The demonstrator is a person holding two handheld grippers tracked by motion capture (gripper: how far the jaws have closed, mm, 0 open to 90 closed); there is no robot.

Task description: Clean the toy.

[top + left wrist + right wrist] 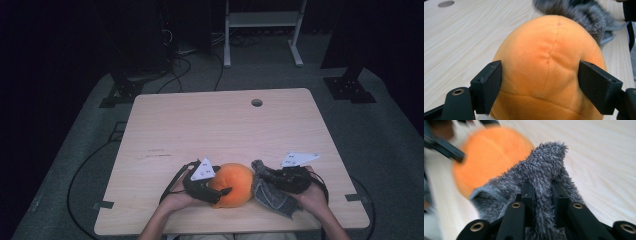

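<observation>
Item: orange plush ball [234, 184], near edge of worktop [220, 125], centre. Left claw [539, 82] spread around it, jaws pressing its sides. Right claw [543, 195] pinching grey fuzzy cloth [544, 170] beside ball. Status: both grasped; judged early, covering or wiping pending.

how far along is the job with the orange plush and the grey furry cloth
Done: both things are gripped. The left gripper has its jaws pressed on the sides of the orange plush; the right gripper is shut on the grey furry cloth. In hand: the cloth lies against the plush. Left: the plush is uncovered, both low at the table's near edge.
</observation>
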